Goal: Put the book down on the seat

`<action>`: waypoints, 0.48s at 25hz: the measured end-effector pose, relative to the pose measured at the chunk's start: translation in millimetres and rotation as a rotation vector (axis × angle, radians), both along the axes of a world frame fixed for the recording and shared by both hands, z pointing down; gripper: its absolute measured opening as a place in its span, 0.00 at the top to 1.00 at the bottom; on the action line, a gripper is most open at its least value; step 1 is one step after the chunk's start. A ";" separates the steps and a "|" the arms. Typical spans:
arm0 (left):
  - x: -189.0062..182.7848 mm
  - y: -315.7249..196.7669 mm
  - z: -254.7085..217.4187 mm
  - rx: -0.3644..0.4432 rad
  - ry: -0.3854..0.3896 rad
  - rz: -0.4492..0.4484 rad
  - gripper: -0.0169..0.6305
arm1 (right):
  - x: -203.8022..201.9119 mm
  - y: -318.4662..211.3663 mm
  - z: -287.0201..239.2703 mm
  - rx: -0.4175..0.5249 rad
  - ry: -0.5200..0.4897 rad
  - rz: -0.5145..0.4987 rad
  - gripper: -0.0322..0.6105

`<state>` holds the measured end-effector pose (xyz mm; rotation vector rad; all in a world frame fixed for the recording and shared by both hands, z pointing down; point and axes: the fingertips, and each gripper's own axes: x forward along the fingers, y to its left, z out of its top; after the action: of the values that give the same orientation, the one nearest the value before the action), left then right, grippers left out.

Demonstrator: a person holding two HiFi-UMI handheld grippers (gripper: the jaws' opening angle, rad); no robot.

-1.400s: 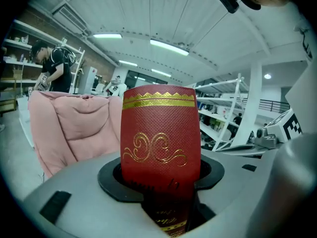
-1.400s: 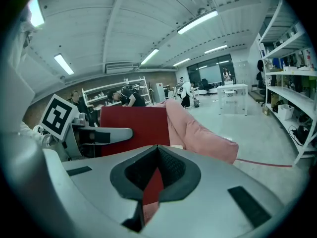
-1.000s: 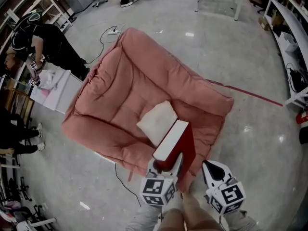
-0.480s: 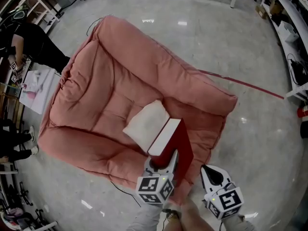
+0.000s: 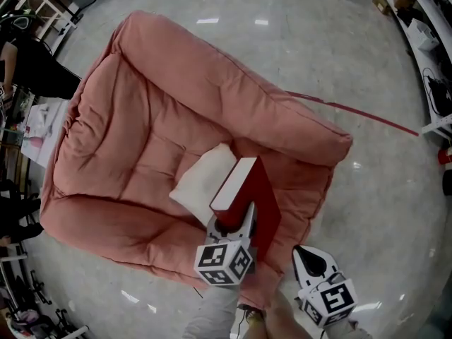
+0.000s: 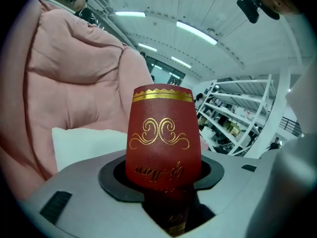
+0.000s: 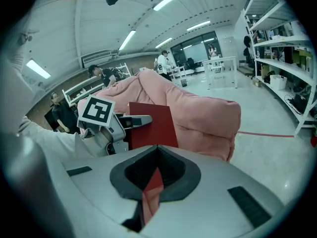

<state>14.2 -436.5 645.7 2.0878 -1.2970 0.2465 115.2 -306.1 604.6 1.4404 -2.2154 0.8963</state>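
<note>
A thick red book (image 5: 244, 189) with gold ornament on its spine (image 6: 162, 133) stands upright on edge in my left gripper (image 5: 232, 221), which is shut on its lower end. The book hangs over the front right part of the pink cushioned seat (image 5: 141, 126), right beside a white pillow (image 5: 199, 182) lying on that seat. My right gripper (image 5: 311, 261) is lower right of the book, apart from it, its jaws shut on nothing. In the right gripper view the book (image 7: 153, 125) and left gripper (image 7: 134, 120) show in front of the pink armrest (image 7: 203, 118).
The pink chair stands on a glossy grey floor with a red line (image 5: 367, 115) running off to the right. White shelving (image 5: 431, 20) lines the right side. At the left are a person in black (image 5: 28, 62) and a small white table (image 5: 32, 129). My legs (image 5: 233, 316) show at the bottom edge.
The view has moved closer over the chair, which now fills more of the picture and sits further left. The book stays upright in the left gripper beside the pillow; the right gripper trails along.
</note>
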 end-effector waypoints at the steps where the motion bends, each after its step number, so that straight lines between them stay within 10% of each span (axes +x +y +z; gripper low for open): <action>1: 1.4 -1.7 4.4 -0.006 0.003 0.002 0.60 | 0.6 0.0 2.5 -0.004 -0.001 0.002 0.96; 12: 4.7 -3.9 43.7 -0.142 -0.032 0.028 0.59 | 0.1 1.7 10.6 -0.017 -0.019 -0.002 0.96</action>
<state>18.9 -440.4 689.4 1.9902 -1.2325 0.3756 115.3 -304.4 615.2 1.4270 -2.2176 0.9296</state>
